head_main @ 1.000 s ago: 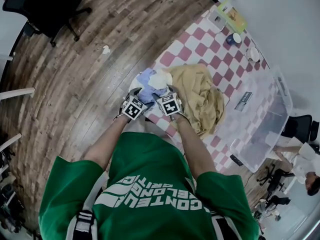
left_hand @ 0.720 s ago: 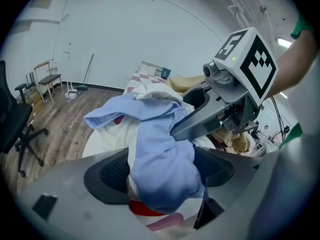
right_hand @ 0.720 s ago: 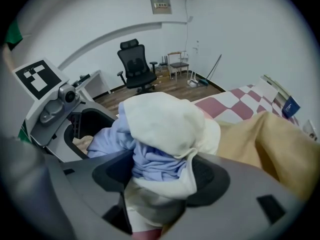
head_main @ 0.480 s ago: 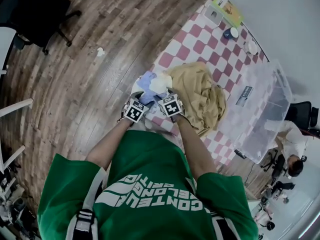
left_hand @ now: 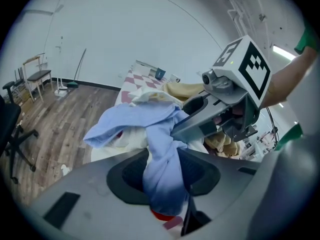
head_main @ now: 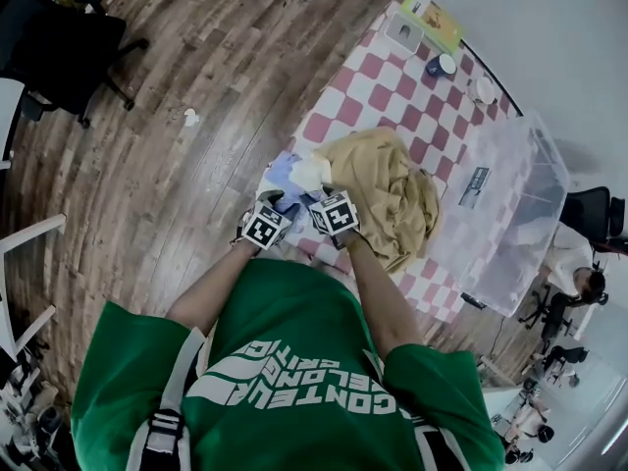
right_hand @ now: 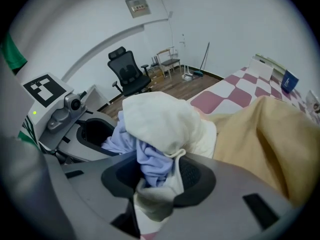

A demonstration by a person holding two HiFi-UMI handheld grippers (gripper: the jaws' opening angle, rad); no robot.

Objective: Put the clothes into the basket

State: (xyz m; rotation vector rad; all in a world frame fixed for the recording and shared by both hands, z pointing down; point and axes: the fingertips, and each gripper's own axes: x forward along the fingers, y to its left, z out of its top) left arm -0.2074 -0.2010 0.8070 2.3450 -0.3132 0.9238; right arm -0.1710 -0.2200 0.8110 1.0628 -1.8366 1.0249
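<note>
Both claws work at the near edge of the counter [head_main: 365, 78], which is covered by a red-and-white checked cloth. We note the left claw [left_hand: 166, 186] clamped on the light blue garment [left_hand: 150, 126]: its jaws have just been closing, and a twisted fold of blue cloth runs down between them and is pinched there. The right claw [right_hand: 151, 184] sits just beside the left. Its jaws have also just been closing, and they are pressed onto the cream garment [right_hand: 160, 116] together with a fold of the same blue cloth. The cream piece bulges over the top of that claw. The blue garment stretches between the two claws, and both small pieces sit bunched at the counter's near-left corner. A larger tan garment [head_main: 391, 180] lies crumpled just beside them on the checked cloth, touching the cream piece. We see the basket [head_main: 538, 180], a clear plastic tub, on the right part of the counter beyond the tan heap, well apart from both claws. A few small items [head_main: 442, 64] sit at the far end of the counter. The wooden floor [head_main: 157, 155] lies to the left, with an office chair [head_main: 54, 42] on it.
</note>
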